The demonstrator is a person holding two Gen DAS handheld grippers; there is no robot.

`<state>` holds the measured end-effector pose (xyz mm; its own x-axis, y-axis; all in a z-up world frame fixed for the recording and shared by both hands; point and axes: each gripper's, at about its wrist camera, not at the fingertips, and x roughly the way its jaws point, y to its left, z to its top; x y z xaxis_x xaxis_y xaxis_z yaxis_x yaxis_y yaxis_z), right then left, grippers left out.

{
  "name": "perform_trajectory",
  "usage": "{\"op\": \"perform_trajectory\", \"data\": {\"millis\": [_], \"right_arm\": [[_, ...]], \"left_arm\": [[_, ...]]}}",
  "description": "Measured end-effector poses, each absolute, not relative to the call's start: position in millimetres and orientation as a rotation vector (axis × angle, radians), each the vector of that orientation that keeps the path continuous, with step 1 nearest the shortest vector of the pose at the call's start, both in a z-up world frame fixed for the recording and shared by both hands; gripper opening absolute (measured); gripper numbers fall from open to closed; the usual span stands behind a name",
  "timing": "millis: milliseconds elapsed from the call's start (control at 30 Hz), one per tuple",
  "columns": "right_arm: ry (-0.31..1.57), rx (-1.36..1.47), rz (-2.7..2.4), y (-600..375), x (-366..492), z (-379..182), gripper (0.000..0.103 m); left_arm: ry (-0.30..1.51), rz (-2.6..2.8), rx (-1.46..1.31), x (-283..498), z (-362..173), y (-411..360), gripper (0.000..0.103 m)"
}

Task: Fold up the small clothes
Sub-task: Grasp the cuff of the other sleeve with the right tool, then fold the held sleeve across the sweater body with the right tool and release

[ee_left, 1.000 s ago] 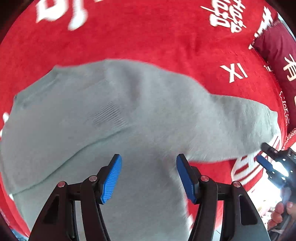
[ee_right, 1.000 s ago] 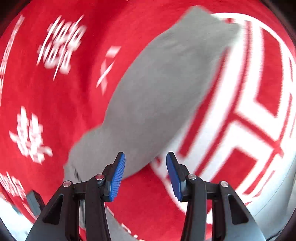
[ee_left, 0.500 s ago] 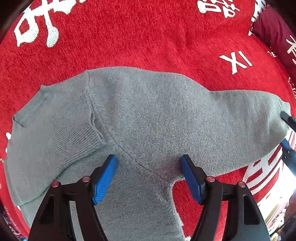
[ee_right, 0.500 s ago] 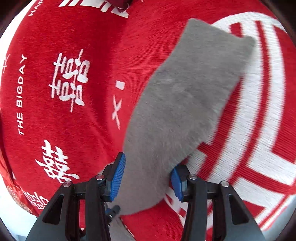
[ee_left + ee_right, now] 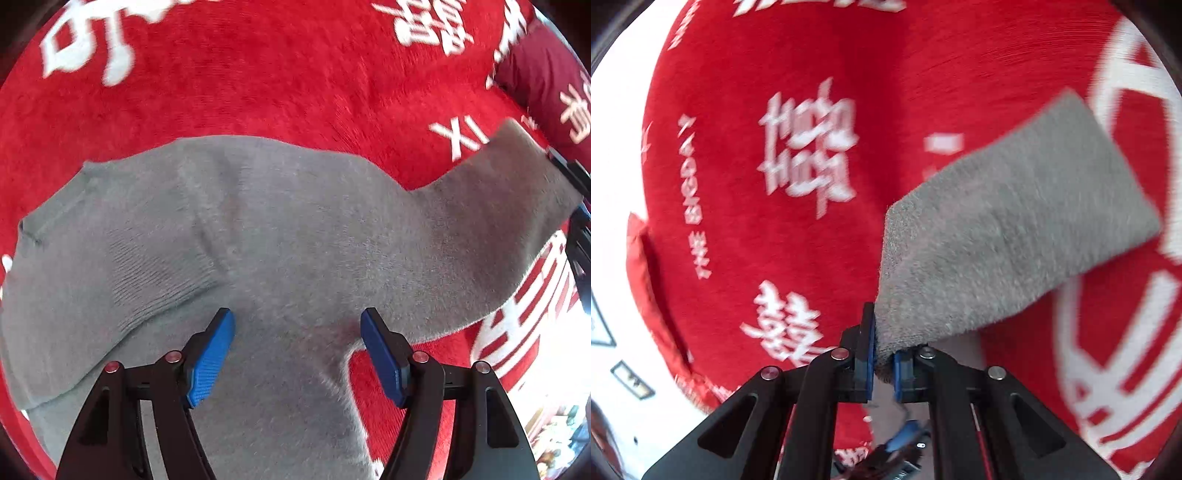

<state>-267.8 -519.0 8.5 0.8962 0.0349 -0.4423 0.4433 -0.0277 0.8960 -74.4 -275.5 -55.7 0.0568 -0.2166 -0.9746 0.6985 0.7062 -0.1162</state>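
With the right tongs (image 5: pixel 882 363) clamped on the grey sweater's (image 5: pixel 295 236) sleeve (image 5: pixel 1008 236) and the left tongs (image 5: pixel 297 354) gaping empty over the body, a pull risked dragging the garment askew.

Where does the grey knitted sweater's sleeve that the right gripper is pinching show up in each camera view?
Left wrist view: grey sleeve runs to the far right edge, where the right gripper holds its end.
Right wrist view: sleeve fills centre-right, its cuff clamped in the gripper.
Shared landmark: red plush blanket with white characters.
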Motion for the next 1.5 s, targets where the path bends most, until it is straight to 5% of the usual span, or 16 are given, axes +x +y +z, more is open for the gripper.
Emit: {"op": "perform_trajectory", "data": {"millis": [500,800,967,1133,1300,1367,1400,1433,1500], "right_arm": [[0.6,1.258,-0.001,-399.1,-105.9,72.5,0.008],[0.986,0.798,0.105,-247.7,-4.1,44.0,0.009],[1.191,0.695,0.061,-198.4,15.1,-8.4,0.017],[1.212,0.77,0.036,-196.4,7.9,-21.5,0.05],[1.103,0.969,-0.079,-233.8,-14.8,-14.6,0.051],[1.042,1.11,-0.159,-251.4,-25.5,-20.3,0.05],[1.008,1.192,-0.193,-256.7,-29.5,-25.1,0.039],[0.979,1.262,-0.213,-260.3,-31.7,-30.3,0.014],[0.962,1.276,-0.203,-259.0,-23.5,-31.4,0.007]], "left_arm": [[1.255,-0.447,0.328,-0.3,-28.0,-98.7,0.071],[1.274,-0.321,0.221,31.3,-31.8,-17.7,0.071],[1.297,-0.298,0.19,36.1,-38.7,7.6,0.071],[1.301,-0.311,0.176,37.1,-38.5,19.1,0.071],[1.314,-0.31,0.145,44.1,-44.0,25.5,0.071],[1.316,-0.307,0.125,45.4,-43.8,29.6,0.071],[1.315,-0.303,0.122,41.4,-40.1,29.7,0.071],[1.313,-0.3,0.115,41.4,-39.3,32.9,0.071],[1.311,-0.3,0.101,42.4,-37.3,39.4,0.071]]}}
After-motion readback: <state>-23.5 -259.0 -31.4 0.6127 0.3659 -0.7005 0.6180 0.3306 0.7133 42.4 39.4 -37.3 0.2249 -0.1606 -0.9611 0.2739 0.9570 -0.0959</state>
